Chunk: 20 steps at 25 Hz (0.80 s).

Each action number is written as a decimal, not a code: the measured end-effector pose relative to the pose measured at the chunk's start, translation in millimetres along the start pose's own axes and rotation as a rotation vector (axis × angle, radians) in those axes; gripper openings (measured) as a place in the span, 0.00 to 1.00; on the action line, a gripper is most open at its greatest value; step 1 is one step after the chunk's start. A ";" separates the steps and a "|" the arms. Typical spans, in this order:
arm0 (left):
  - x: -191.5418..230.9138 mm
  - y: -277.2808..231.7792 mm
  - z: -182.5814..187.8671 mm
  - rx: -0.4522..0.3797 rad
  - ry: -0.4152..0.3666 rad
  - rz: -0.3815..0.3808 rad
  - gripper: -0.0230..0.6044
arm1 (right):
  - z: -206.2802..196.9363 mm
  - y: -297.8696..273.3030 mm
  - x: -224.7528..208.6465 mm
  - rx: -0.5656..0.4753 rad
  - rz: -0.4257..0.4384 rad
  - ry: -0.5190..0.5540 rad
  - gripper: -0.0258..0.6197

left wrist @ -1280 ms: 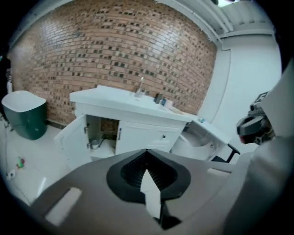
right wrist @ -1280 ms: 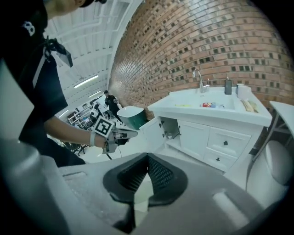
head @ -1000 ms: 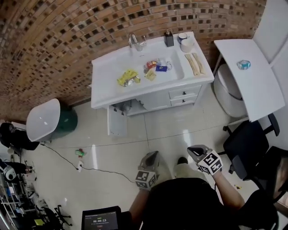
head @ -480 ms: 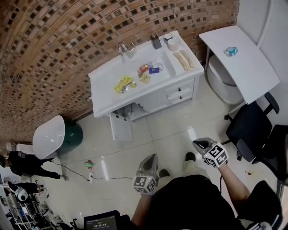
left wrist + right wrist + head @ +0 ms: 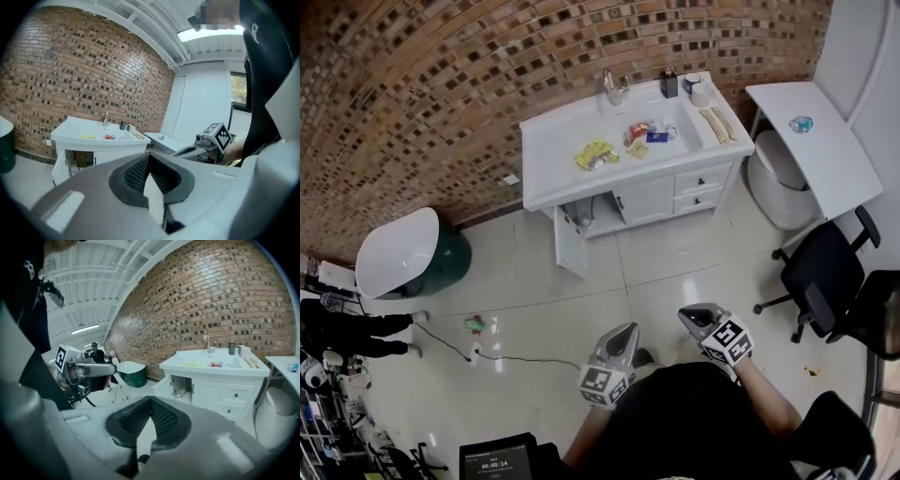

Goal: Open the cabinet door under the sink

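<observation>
The white sink cabinet [image 5: 562, 150] stands against the brick wall, far ahead of me. Its left door [image 5: 569, 246] is swung open toward the floor side, and the door beside it [image 5: 645, 200] is closed. My left gripper [image 5: 623, 335] and right gripper [image 5: 692, 317] are held close to my body, well away from the cabinet, both shut with nothing between the jaws. The open door [image 5: 60, 166] shows at the left gripper view's left, and the same door [image 5: 164, 386] sits mid-frame in the right gripper view.
A green bin with a white lid [image 5: 403, 253] sits left of the cabinet. Two drawers [image 5: 703, 187] are at the cabinet's right. A white table [image 5: 811, 141], a round white bin [image 5: 778, 183] and a black chair [image 5: 820, 281] stand at the right. A cable [image 5: 487, 354] crosses the floor.
The head view has shifted, and the cabinet now sits a little farther off and more central. Both grippers stay near my body. The left door stands open throughout.
</observation>
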<state>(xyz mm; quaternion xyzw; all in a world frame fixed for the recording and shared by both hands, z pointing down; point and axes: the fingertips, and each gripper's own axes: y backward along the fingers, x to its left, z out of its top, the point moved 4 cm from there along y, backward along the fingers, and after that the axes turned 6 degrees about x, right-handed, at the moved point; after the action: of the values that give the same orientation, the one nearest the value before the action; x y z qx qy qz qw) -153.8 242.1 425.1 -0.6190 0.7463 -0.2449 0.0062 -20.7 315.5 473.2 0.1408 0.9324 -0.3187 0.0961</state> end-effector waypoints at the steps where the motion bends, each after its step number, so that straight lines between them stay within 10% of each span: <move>1: 3.2 13.3 -1.7 -0.005 0.005 -0.009 0.06 | 3.7 -12.0 29.1 0.002 0.037 0.019 0.03; 7: 22.5 64.7 -27.7 0.020 -0.002 -0.075 0.06 | 3.3 -50.6 158.6 -0.021 0.201 0.178 0.03; 20: -6.1 64.8 -31.8 -0.002 -0.001 -0.243 0.06 | -2.6 -8.8 138.9 -0.079 -0.038 0.047 0.03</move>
<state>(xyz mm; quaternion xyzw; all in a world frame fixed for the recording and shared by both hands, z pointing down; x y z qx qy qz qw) -222.0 266.6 427.0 -0.7049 0.6660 -0.2429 -0.0238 -154.7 338.4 442.9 0.1266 0.9488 -0.2799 0.0735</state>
